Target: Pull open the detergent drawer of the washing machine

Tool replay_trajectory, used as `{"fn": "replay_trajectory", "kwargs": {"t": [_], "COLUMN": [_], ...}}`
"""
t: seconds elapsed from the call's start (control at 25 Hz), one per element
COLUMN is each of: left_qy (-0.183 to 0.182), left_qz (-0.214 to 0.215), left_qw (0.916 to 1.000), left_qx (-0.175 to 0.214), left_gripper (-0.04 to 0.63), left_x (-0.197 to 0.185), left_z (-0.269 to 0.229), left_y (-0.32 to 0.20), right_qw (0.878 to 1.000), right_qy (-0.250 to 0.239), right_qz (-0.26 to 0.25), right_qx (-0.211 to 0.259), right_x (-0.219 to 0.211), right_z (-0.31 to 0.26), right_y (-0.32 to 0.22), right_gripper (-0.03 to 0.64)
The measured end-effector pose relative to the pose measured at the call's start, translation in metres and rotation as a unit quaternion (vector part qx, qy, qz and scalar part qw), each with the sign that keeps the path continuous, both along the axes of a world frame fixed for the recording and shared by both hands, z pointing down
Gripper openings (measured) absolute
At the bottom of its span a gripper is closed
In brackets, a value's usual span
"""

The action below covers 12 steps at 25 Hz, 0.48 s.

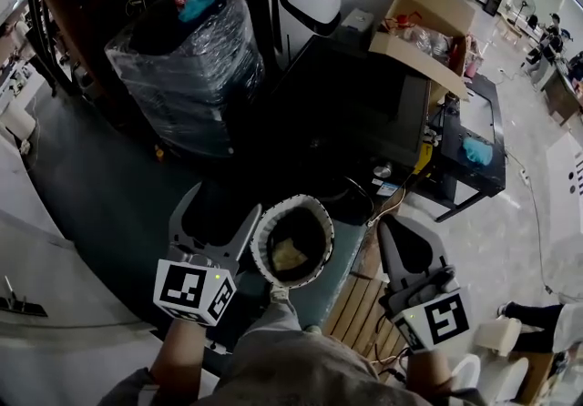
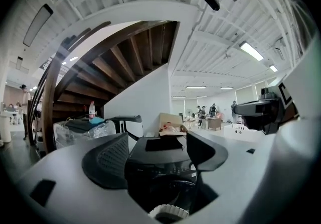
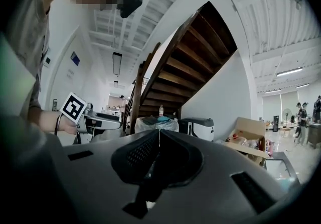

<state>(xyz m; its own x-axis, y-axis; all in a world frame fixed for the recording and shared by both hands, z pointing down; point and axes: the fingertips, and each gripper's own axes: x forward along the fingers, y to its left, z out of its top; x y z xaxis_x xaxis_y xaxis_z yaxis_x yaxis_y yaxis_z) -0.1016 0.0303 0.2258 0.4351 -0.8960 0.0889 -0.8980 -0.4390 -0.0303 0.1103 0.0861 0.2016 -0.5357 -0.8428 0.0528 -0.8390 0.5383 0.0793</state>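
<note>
**A:** So where are we with the washing machine (image 1: 355,108)? Looks like we're not touching it yet.

**B:** Nope, nothing grabbed. It's the black box straight ahead of us, with the plastic-wrapped stack (image 1: 187,67) on its left and the cardboard box (image 1: 419,31) behind its right corner. Our left tongs (image 1: 225,199) are spread wide with nothing in them. In the left gripper view the machine's front sits right in the gap between the jaws, but well beyond the tips. Our right tongs (image 1: 390,229) are pressed together, empty.

**A:** And the detergent drawer? We can't pick it out, can we?

**B:** Not really, the front is too dark. We reckon it's in the top strip of the front face, above what looks like the round door (image 2: 170,188), so ahead of both tongs.

**A:** Which hand do we go with?

**B:** In the head view the right tongs sit closer to the machine's front corner, but they're closed. The left are open and lined up on it, so we'd guess left. The drawer should slide out towards us, along the line the tongs point. So we reach in level, pinch the drawer front and pull straight back.
</note>
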Motion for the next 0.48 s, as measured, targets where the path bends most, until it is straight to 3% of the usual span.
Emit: {"fn": "replay_trajectory", "kwargs": {"t": [0.28,0.48], "left_qy": [0.063,0.145], "left_qz": [0.026,0.039], "left_qw": [0.9966,0.9851], "left_qx": [-0.046,-0.084], "left_gripper": [0.368,0.368], "left_x": [-0.015,-0.028], "left_z": [0.032,0.055], "left_y": [-0.072,-0.121], "right_qw": [1.000,0.999], "right_qy": [0.002,0.000], "right_qz": [0.018,0.021], "right_qx": [-0.018,-0.028], "right_x": [-0.028,-0.052], "right_z": [0.010,0.021], "right_y": [-0.063,-0.106], "right_gripper": [0.032,0.032]}}
